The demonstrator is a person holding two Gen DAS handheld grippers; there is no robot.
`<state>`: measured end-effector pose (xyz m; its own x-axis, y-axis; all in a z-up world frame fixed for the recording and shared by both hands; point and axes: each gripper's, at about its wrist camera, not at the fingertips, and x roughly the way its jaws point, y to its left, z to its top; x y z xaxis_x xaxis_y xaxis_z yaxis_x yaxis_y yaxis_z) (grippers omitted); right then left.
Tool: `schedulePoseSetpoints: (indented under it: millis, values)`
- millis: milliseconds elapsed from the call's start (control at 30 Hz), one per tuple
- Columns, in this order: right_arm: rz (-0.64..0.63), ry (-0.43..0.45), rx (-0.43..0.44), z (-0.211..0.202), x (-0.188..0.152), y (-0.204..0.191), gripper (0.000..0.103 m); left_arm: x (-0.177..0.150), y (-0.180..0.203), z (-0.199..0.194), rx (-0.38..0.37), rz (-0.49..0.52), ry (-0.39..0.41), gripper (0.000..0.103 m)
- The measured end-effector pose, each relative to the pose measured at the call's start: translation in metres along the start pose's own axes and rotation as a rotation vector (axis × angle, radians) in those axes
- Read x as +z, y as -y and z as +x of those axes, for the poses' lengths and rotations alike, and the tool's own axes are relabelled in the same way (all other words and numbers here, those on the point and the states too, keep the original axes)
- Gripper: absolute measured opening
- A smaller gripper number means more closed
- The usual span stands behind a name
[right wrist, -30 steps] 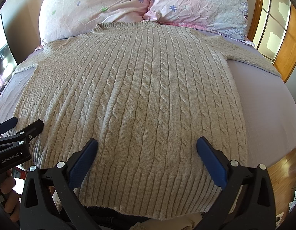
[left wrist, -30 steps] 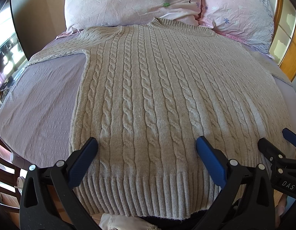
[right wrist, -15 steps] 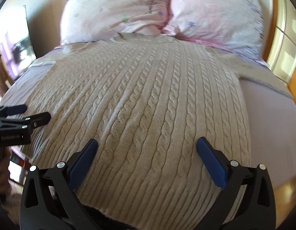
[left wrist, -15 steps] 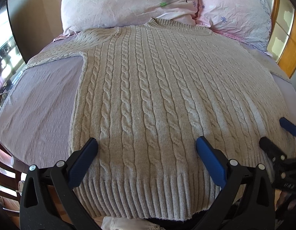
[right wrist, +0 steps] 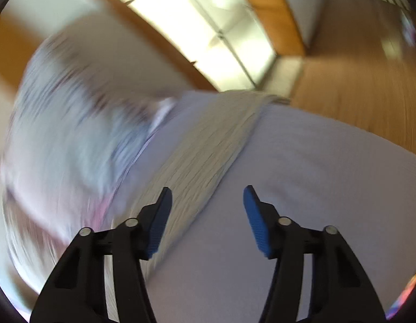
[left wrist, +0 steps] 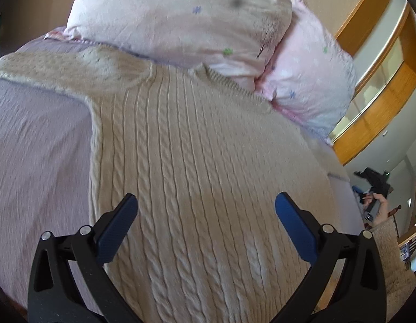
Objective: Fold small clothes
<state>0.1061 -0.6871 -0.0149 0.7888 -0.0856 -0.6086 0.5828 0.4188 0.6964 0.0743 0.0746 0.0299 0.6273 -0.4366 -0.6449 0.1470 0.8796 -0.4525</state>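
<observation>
A beige cable-knit sweater (left wrist: pixel 197 161) lies flat on the lilac bed sheet (left wrist: pixel 38 148), its collar toward the pillows. Its left sleeve (left wrist: pixel 62 72) stretches out to the left. My left gripper (left wrist: pixel 205 223) is open and empty above the sweater's lower body. My right gripper (right wrist: pixel 208 215) is open and empty, hovering over the sweater's right sleeve (right wrist: pixel 208 150), which runs toward the bed's edge. The right wrist view is blurred by motion. The right gripper also shows far off in the left wrist view (left wrist: pixel 375 188), held in a hand.
Two pink flowered pillows (left wrist: pixel 186 16) lie at the head of the bed. A wooden headboard with glass panels (left wrist: pixel 383 62) curves behind them. Wooden floor (right wrist: pixel 356 75) lies beyond the bed's right edge.
Both grippers have left the sweater's hem. The left moved forward over the body and swung left. The right swung quickly to the right, over the right sleeve, and its jaws have narrowed.
</observation>
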Motion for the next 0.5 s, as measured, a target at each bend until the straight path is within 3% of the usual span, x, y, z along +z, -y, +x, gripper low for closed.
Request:
schedulePoseSetpoints:
  millis: [67,167,267,367,400,500]
  values:
    - [0.070,-0.006,-0.025,0.020,0.021,0.013,0.047,0.013,-0.007,-0.005,-0.024,0.010,0.066,0.101]
    - [0.103,0.033,-0.023,0.031,0.034,0.019,0.035,0.033,-0.022,-0.011,0.015,-0.007,0.137,0.101]
    - [0.108,0.047,-0.037,0.046,0.045,0.020,0.009,0.052,-0.051,-0.018,0.104,-0.106,0.195,0.101]
    - [0.120,0.077,-0.027,0.046,0.047,0.014,0.007,0.069,-0.093,-0.028,0.192,-0.260,0.227,0.101]
    - [0.090,0.115,-0.015,0.036,0.043,0.006,0.007,0.073,-0.105,-0.032,0.196,-0.306,0.231,0.101]
    - [-0.185,0.246,0.081,0.001,0.016,-0.063,0.007,0.083,-0.143,-0.047,0.217,-0.422,0.296,0.100]
